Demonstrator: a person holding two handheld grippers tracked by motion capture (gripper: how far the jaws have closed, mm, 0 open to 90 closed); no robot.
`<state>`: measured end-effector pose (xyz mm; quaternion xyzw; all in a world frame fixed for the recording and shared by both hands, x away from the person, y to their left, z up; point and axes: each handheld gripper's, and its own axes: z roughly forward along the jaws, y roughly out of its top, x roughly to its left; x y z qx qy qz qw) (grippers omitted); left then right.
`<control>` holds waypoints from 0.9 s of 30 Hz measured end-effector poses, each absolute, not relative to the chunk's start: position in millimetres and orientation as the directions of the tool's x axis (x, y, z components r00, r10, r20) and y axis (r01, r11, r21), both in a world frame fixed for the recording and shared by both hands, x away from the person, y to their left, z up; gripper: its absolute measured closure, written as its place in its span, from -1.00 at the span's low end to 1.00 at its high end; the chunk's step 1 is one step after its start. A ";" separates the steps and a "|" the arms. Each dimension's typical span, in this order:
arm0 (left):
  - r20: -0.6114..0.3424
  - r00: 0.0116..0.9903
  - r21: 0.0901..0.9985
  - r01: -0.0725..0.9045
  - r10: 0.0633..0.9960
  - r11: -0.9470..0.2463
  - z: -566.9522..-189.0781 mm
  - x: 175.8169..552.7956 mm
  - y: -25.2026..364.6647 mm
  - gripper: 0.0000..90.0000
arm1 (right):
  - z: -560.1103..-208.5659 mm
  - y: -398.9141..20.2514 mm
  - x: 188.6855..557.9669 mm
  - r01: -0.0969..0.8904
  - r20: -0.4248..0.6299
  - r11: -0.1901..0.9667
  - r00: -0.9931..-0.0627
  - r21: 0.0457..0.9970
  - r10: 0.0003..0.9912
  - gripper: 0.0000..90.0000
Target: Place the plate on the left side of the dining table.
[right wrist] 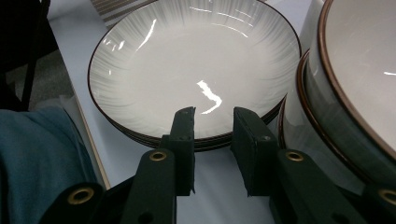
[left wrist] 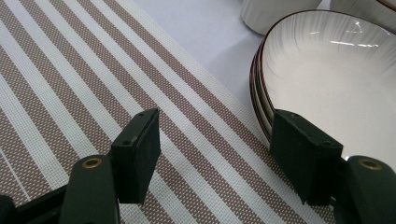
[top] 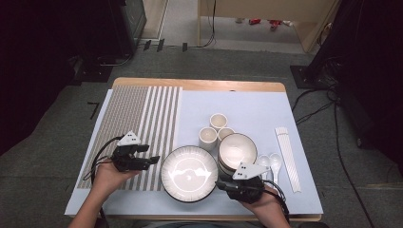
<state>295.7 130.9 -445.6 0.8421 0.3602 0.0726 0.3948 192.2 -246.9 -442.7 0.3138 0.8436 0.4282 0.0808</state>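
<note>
We see the left gripper (top: 153, 160) with its jaws spread wide and nothing between them but the striped placemat (left wrist: 84, 79) below. Just beyond its right-hand jaw sits the rim of the stack of wide plates (left wrist: 327, 70), very close to that jaw; we cannot tell whether it touches. Ahead of the jaws, past the placemat's edge, lies the pale blue table cover (left wrist: 205, 32).

The right gripper (right wrist: 212, 121) has its jaws parted by a narrow gap, released and gripping nothing. Their tips reach the near rim of the same stack of wide plates (right wrist: 187, 60), with the rim running across just in front of the gap. Beside its right-hand jaw stands a stack of bowls (right wrist: 355, 79), close to the plates.

From the high view, we find three cups (top: 217, 121) beyond the bowls (top: 237, 148), two white spoons (top: 270, 162) next to the bowls, and a long wrapped strip (top: 288, 156) near the table's edge
</note>
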 end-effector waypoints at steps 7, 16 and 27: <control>-0.165 0.729 0.720 0.549 0.664 -0.423 -445.3 295.9 130.8 -0.24 | -445.3 -244.6 192.2 0.462 0.132 0.440 -0.790 0.770 0.598 0.67; -0.180 0.723 0.724 0.556 0.667 -0.408 -444.1 296.5 131.0 -0.24 | -449.1 -243.3 193.8 0.470 0.142 0.439 -0.789 0.766 0.597 0.72; -0.192 0.720 0.738 0.554 0.667 -0.385 -439.3 295.1 128.9 -0.22 | -452.9 -240.1 194.5 0.477 0.136 0.457 -0.789 0.751 0.599 0.73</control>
